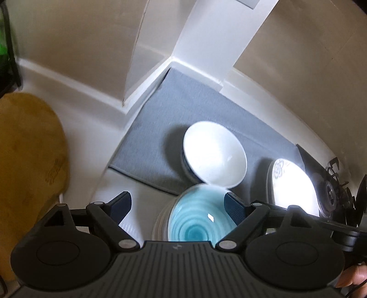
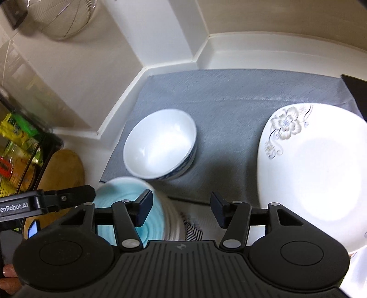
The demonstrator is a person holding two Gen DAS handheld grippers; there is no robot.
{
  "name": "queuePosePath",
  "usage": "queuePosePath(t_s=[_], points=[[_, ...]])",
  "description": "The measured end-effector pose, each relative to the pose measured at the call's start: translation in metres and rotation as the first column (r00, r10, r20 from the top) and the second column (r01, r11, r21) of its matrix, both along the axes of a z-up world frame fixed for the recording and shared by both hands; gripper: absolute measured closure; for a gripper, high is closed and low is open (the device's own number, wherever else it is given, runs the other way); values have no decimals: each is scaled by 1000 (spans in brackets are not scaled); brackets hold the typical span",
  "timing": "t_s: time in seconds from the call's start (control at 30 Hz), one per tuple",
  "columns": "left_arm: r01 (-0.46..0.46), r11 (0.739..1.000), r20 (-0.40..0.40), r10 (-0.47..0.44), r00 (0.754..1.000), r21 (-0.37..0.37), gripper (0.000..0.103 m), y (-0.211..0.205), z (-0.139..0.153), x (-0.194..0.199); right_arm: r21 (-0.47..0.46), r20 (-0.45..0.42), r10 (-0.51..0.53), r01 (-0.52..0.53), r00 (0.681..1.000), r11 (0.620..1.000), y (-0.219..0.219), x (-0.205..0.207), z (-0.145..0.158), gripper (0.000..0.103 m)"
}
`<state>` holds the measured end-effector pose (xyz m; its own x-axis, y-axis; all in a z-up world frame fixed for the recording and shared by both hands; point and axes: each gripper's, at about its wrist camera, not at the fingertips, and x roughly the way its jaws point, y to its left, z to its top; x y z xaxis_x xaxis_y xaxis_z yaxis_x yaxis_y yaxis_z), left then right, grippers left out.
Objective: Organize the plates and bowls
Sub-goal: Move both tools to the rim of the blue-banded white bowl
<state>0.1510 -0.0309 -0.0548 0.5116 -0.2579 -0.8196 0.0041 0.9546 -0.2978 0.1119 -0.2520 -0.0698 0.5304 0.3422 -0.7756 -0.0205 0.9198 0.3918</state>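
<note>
A turquoise bowl (image 1: pixel 201 224) with a ribbed white outside stands at the front edge of the grey mat (image 1: pixel 160 128). My left gripper (image 1: pixel 177 205) hangs open above it, its right finger over the bowl's rim, its left finger well clear. Behind it sits a white bowl (image 1: pixel 215 153) with blue marks outside, and to the right a white floral plate (image 1: pixel 293 183). In the right wrist view my right gripper (image 2: pixel 181 208) is open with nothing between its fingers. It hovers just right of the turquoise bowl (image 2: pixel 119 193), with the white bowl (image 2: pixel 160 142) ahead and the floral plate (image 2: pixel 316 172) at right.
A wooden board (image 1: pixel 27 160) leans at the left. White walls form a corner behind the mat (image 2: pixel 229 103). A shelf of packets (image 2: pixel 18 137) and a wire strainer (image 2: pixel 64 18) are at far left. A striped cloth (image 2: pixel 192 229) lies below the right gripper.
</note>
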Motion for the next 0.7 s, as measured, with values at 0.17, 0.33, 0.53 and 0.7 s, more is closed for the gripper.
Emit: queuePosePath(t_s=[0.17,0.33,0.53,0.7], points=[[0,1000,2,0,1000,12,12,-5,0,18,4,19,-29,29,999,1000,-7,11,1,44],[2,1000,-6,-2,1000,21,12,-10,-3,36,15,30,-44,44,999,999,-8,26,-3,42],[2,999,-32,-1,999,35,12,-19,-12,58,35,26,-58,57,998,998,-9,45,-11,42],[1,998,-58,2,998,61,12,-24,-25,74,36,16,-57,57,998,998,-6,59,-19,42]])
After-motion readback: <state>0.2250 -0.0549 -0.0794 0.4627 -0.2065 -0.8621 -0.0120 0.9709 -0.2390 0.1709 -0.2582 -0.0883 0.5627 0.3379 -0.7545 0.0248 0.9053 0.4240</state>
